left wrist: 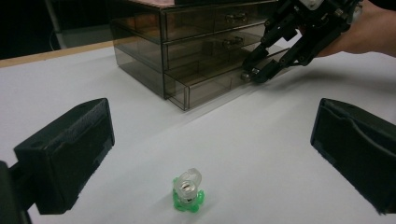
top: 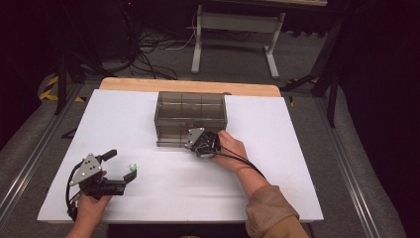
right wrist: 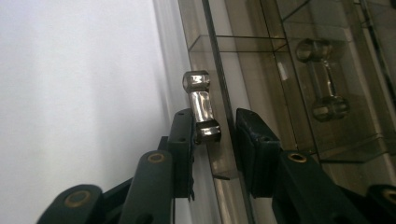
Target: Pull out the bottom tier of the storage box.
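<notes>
So the right gripper (right wrist: 212, 133) is at the bottom drawer's handle (right wrist: 201, 108) of the smoky drawer box (top: 190, 119), near the back middle of the desk (top: 277, 173). Its fingers (right wrist: 183, 140) straddle the lower end of that little clear bar, one on each side, not quite clamped as far as I can tell; there's a sliver of gap on the right pad's side.

What worries me: the grab is way off-centre, down at the knob end. If the pull starts like that, the shiny handle could slip out, or the drawer could skew and jam. The box looks light too, so a hard tug might drag the whole thing across the desk rather than slide the drawer.

The left gripper (top: 116, 166) hangs wide open near the front left, with the small clear-and-green piece (left wrist: 187, 190) standing on the desk between its fingers (left wrist: 70, 154), touching neither. A careless nudge could tip it.
</notes>
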`<state>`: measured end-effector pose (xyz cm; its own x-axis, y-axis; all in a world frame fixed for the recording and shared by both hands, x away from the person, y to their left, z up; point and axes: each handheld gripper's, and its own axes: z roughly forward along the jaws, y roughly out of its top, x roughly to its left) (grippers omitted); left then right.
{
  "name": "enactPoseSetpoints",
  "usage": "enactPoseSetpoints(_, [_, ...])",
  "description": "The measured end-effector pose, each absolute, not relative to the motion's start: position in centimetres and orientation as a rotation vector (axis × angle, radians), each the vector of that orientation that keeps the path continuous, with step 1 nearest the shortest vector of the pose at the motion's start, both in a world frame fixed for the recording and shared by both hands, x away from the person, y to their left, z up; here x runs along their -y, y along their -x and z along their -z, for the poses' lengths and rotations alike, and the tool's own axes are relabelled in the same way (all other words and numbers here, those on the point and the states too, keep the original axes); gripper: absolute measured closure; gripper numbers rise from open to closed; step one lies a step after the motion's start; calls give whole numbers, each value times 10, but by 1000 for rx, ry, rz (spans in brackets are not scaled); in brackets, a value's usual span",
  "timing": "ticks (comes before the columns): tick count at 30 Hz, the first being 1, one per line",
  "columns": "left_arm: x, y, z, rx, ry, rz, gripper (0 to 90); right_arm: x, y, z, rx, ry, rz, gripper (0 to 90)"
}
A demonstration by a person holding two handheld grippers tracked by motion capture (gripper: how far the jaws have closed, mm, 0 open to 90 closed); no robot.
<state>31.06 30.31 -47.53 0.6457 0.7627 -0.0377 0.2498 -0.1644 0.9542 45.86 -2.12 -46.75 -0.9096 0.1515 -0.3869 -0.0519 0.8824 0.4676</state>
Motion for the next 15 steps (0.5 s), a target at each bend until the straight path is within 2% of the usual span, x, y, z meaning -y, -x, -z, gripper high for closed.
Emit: enactPoseSetpoints(15, [-303, -310, 475, -828, -1723, -560, 5, 23, -439, 457, -2689, -33, -683, 698])
